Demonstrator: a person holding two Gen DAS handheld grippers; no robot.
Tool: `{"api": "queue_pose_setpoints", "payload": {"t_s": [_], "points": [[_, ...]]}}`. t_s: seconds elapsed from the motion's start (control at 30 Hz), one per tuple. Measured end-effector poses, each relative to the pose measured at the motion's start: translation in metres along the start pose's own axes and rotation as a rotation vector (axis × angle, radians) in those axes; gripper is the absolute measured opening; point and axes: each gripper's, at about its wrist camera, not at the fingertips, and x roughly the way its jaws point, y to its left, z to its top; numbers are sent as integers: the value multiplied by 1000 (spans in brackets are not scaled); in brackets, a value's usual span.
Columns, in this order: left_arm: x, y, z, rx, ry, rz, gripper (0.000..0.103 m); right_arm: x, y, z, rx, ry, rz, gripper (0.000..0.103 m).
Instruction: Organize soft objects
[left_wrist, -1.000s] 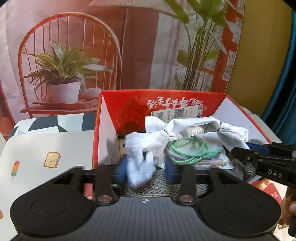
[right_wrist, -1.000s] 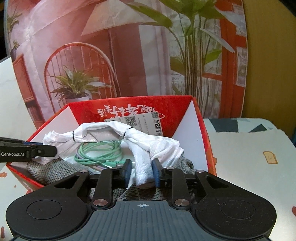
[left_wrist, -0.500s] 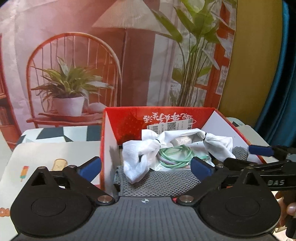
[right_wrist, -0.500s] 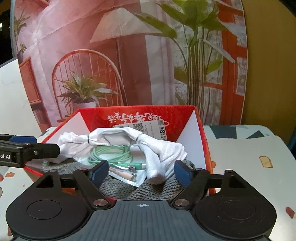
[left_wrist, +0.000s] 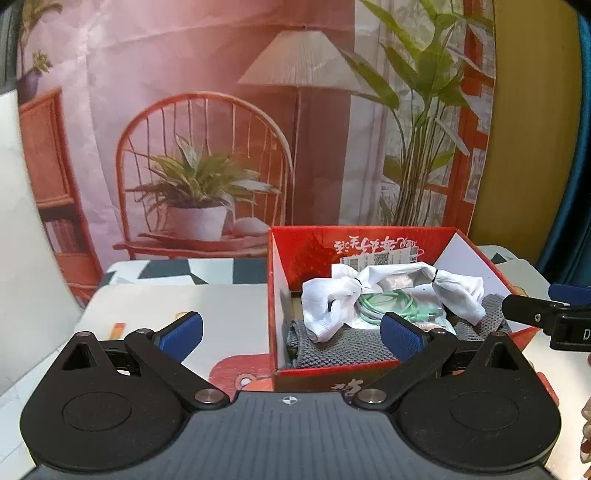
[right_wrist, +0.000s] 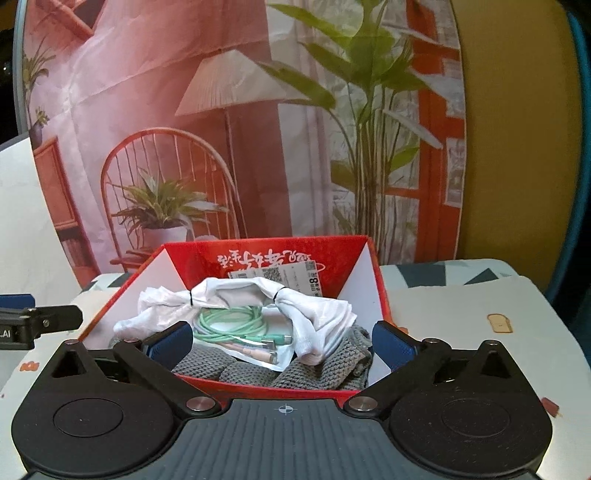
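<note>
Left wrist view. Left gripper (left_wrist: 291, 330) sits at 6 o'clock of the frame, jaws spread wide, blue pads (left_wrist: 181, 331) apart with nothing between them. The red cardboard box (left_wrist: 280, 295) stands on the patterned table (left_wrist: 155, 306) at about 3 to 4 o'clock from frame centre, open at the top. Inside it a white cloth bundle (left_wrist: 332, 302), tied with thin black bands, lies across the upper layer. A coil of green cable (left_wrist: 388, 302) in a clear bag rests just at 3 o'clock of the bundle's near end. Grey knit fabric (left_wrist: 343, 349) lies beneath both, along the near wall. A white label (left_wrist: 384, 256) is stuck to the far inner wall at 12 o'clock of the bundle. The other gripper's finger (left_wrist: 532, 317) enters from the 3 o'clock edge, over the box's right wall. A printed backdrop (left_wrist: 221, 129) of chair, lamp and plants fills the upper frame.

Right wrist view. Right gripper (right_wrist: 282, 343) at 6 o'clock; jaws opening, already spread wide, empty. The box's near rim and part of the grey knit fabric (right_wrist: 325, 369) fall between the pads, untouched. White cloth bundle (right_wrist: 314, 310) drapes from 10 o'clock to 4 o'clock inside the red cardboard box (right_wrist: 380, 280), its end hanging onto the knit. Green cable (right_wrist: 229, 321) lies at 9 o'clock of that end. Left gripper's finger (right_wrist: 48, 317) shows at the 9 o'clock edge, outside the box's left wall.
</note>
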Motion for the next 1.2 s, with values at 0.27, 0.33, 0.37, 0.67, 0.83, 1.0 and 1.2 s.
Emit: {"api": "queue_pose_setpoints", "payload": {"t_s": [0.27, 0.33, 0.37, 0.67, 0.83, 1.0, 1.2], "points": [[-61, -10, 1, 20, -80, 49, 103, -48, 15, 7, 11, -29, -4, 103], [-82, -12, 0, 21, -105, 55, 103, -65, 21, 9, 4, -45, -9, 103], [-92, -13, 0, 21, -115, 59, 103, -74, 24, 10, -1, -52, -10, 103], [-177, -20, -5, -5, -158, 81, 103, -161, 47, 11, -42, -128, -17, 103], [-225, -30, -10, 17, -201, 136, 103, -208, 55, 12, -40, -153, -16, 103], [-261, -32, -14, 2, -220, 119, 103, -249, 58, 8, -38, -180, -16, 103], [-289, -36, -28, 3, -241, 124, 103, -289, 61, 3, -40, -220, -32, 103]]}}
